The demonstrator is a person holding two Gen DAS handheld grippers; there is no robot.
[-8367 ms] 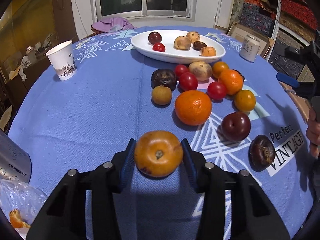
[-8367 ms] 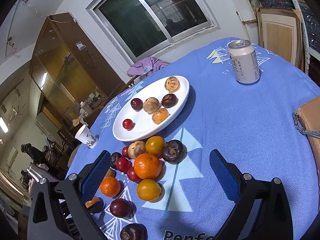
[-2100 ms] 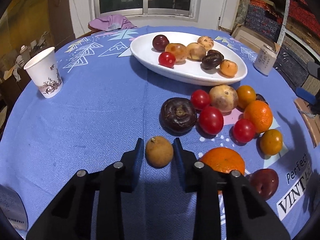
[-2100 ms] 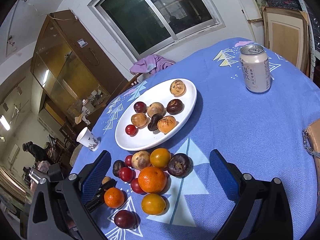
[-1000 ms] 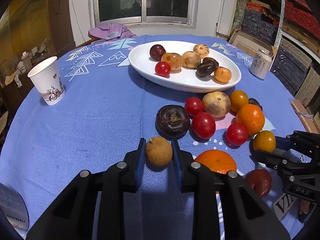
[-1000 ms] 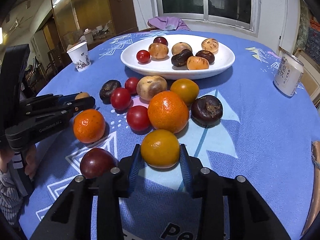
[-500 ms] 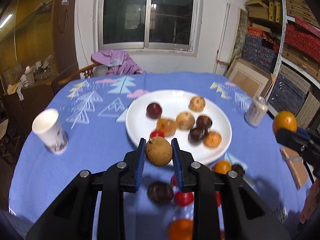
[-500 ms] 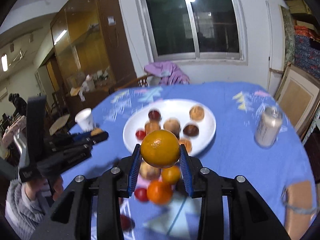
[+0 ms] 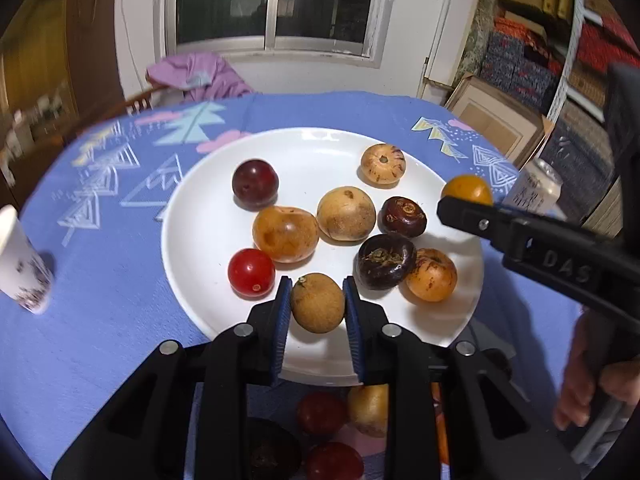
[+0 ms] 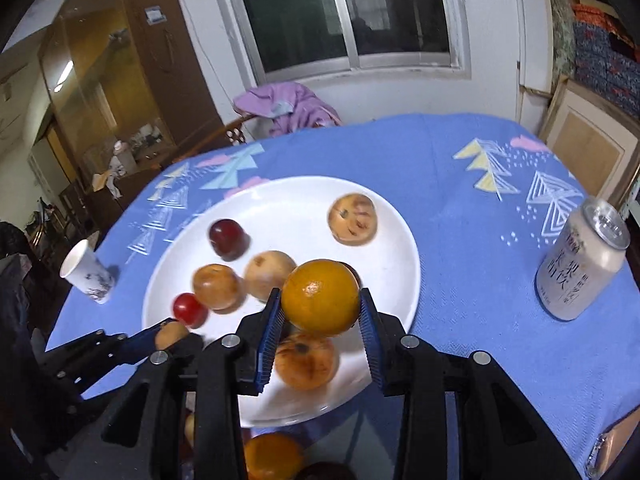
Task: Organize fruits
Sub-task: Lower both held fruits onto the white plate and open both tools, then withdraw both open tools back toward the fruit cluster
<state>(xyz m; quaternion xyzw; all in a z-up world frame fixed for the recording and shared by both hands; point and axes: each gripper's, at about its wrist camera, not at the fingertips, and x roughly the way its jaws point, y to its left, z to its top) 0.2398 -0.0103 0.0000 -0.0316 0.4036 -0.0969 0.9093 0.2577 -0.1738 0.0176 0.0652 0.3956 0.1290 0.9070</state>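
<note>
A paper cup (image 9: 22,264) is seen at the far left of the blue tablecloth (image 9: 112,320). Next, a small brown fruit (image 9: 317,302) is clamped between the pads of the left gripper (image 9: 316,312) and is held over the near rim of the white plate (image 9: 192,216), just right of a red tomato (image 9: 251,272). An orange (image 10: 320,297) is gripped by the right gripper (image 10: 320,320) and is held above the plate's right half, over an orange-brown fruit (image 10: 306,360). A drink can (image 10: 580,264) stands well apart on the right.

Both fruits are judged to be directly above the plate, so the coming release appears to turn on bare plate below: free space lies beneath the brown fruit, while the orange hangs over fruit already there and is probably better set down toward the empty far right. Neither fruit has a clear long axis.

On the plate eight fruits are counted; two are held; several more lie on the cloth nearer, partly hidden.
</note>
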